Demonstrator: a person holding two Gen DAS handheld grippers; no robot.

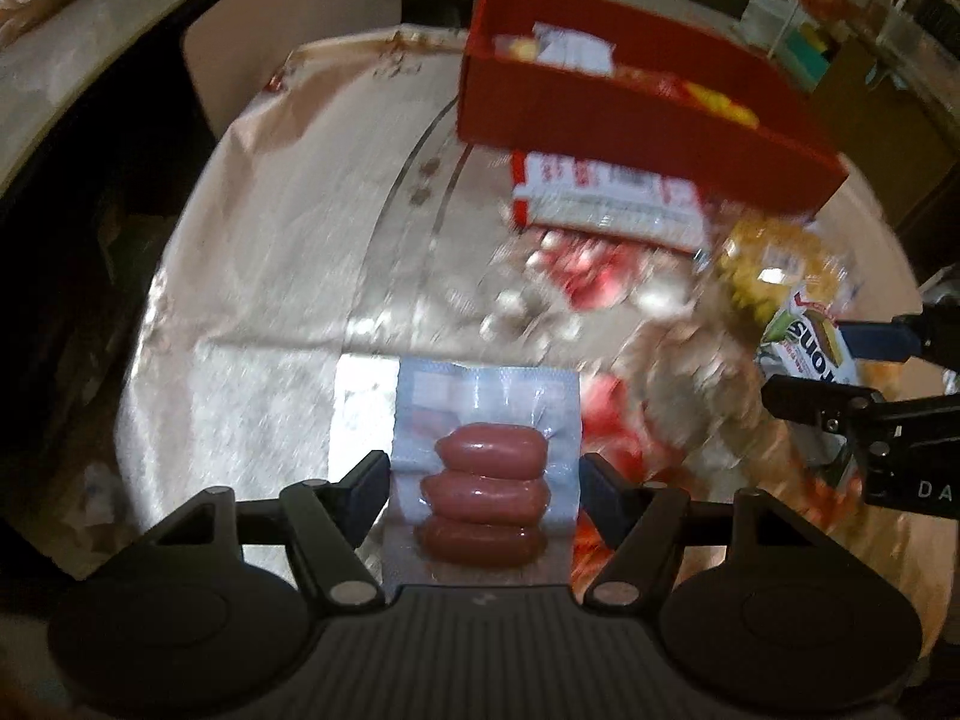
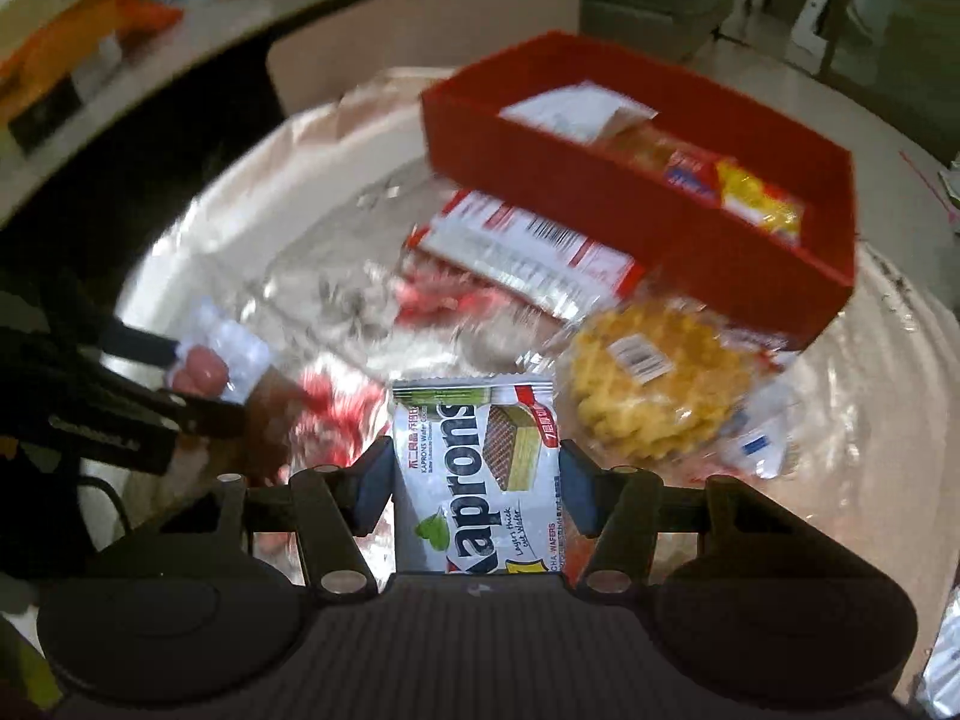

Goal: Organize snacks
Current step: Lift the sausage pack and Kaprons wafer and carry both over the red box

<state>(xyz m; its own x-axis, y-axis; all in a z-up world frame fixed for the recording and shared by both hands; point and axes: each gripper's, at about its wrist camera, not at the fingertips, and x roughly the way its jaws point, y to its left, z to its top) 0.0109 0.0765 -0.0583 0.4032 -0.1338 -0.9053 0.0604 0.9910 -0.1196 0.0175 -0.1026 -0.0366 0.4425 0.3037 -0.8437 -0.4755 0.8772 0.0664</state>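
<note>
My left gripper (image 1: 483, 474) is shut on a clear pack of three sausages (image 1: 485, 480) and holds it above the table. My right gripper (image 2: 477, 468) is shut on a white Kaprons wafer packet (image 2: 474, 474). Each gripper shows in the other view: the right one (image 1: 840, 372) with the wafer packet (image 1: 807, 345), the left one (image 2: 180, 378) with the sausages (image 2: 201, 369). A red box (image 2: 690, 228) at the back of the table holds a few snack packets (image 2: 738, 186); it also shows in the left wrist view (image 1: 630, 126).
A red-and-white packet (image 2: 528, 252) lies in front of the box. A bag of yellow snacks (image 2: 654, 384) lies to its right. Red wrappers (image 2: 444, 300) lie on the shiny round table cloth (image 1: 270, 252). A chair back (image 1: 288, 48) stands behind the table.
</note>
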